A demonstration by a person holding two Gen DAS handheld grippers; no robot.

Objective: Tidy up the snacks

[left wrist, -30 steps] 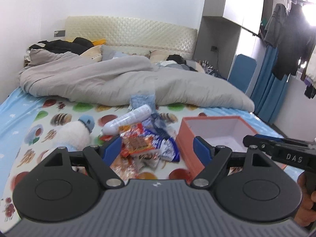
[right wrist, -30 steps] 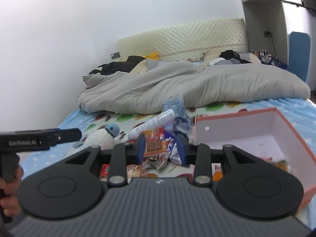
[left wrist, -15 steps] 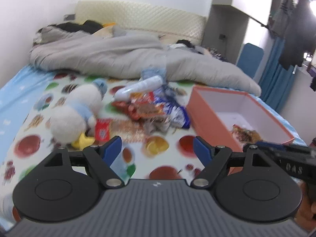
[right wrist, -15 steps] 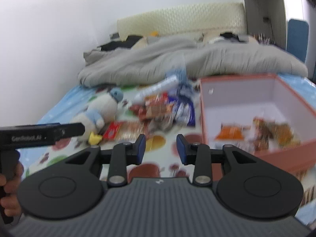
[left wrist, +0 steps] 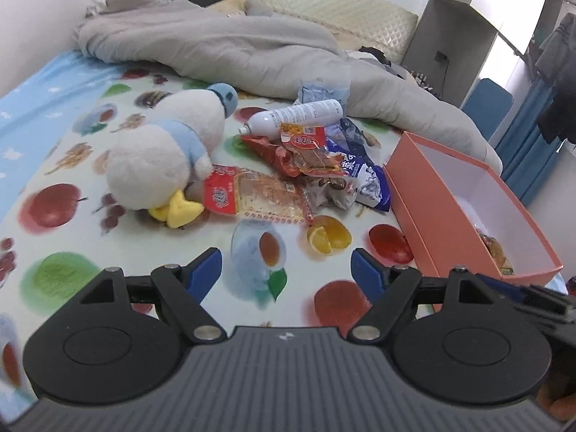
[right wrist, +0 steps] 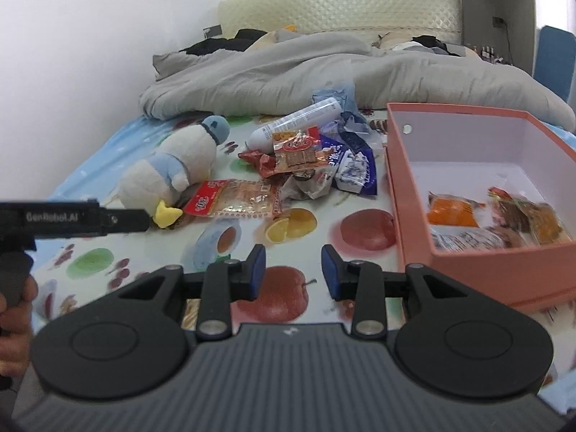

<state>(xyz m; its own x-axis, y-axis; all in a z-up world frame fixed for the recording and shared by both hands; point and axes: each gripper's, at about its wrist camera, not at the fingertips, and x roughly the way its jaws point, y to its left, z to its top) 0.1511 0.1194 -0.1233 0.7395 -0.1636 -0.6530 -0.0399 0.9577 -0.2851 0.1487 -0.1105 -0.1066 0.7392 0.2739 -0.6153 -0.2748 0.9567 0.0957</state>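
Note:
A pile of snack packets [left wrist: 316, 165] lies on the fruit-print sheet, also in the right wrist view [right wrist: 306, 162]. A long red packet [left wrist: 255, 198] lies at its near edge, beside a plush duck [left wrist: 165, 154]. A white bottle [left wrist: 295, 117] lies behind the pile. An orange box [left wrist: 424, 216] stands to the right; the right wrist view shows several packets inside the box [right wrist: 406, 216]. My left gripper [left wrist: 286, 275] is open wide and empty, short of the pile. My right gripper [right wrist: 293, 270] is open, narrower, and empty, left of the box.
A grey duvet [left wrist: 223, 46] is heaped across the far half of the bed. A wall runs along the left. A blue chair [left wrist: 486, 104] and hanging clothes stand at the right. The left gripper's handle [right wrist: 72, 217] crosses the right wrist view at left.
Both grippers have tilted down and moved closer over the sheet. The plush duck, the long red packet and the box's contents have come into fuller view. Neither jaw holds anything.

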